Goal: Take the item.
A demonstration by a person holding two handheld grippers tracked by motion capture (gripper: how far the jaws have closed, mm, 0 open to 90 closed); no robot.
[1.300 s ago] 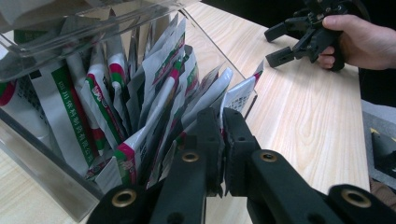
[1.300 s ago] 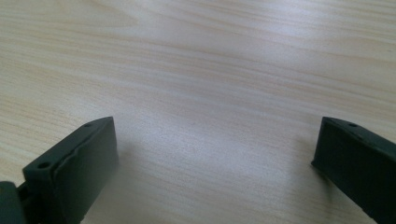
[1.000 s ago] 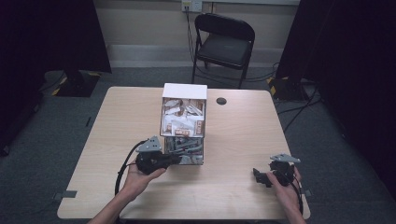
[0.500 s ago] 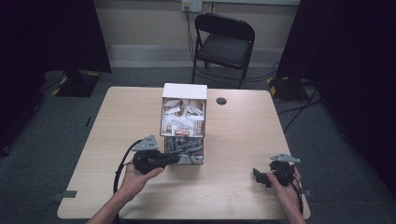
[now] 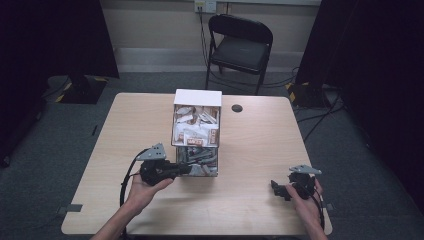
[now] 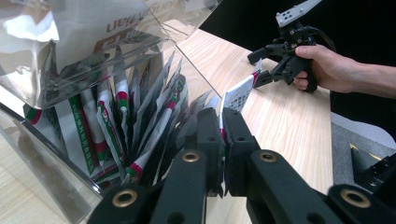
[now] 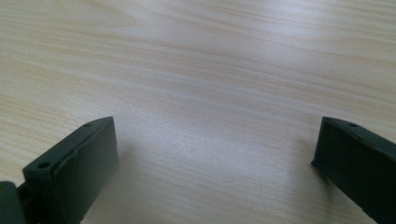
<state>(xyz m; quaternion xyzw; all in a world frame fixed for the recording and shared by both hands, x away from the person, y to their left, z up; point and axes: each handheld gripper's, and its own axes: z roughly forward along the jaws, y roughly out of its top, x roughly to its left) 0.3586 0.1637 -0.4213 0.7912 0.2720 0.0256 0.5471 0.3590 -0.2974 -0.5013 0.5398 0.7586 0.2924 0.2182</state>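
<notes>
You are working at a wooden table [image 5: 260, 150] where a clear organizer [image 5: 196, 135] stands mid-table, packets in its lower compartment. Since a second ago you are drawing your left gripper [image 6: 223, 122] back from that compartment toward yourself, its fingers closed on a white sachet [image 6: 237, 95] now clear of the opening, so one packet looks extracted. Your right gripper [image 5: 280, 187] is resting near the table's right edge, fingers wide apart, empty.

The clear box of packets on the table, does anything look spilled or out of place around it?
Nothing looks spilled. The packets stand packed in the lower bin of the clear box. The left gripper is shut on one packet at the bin's front. The right gripper rests open on the table, apart.
</notes>
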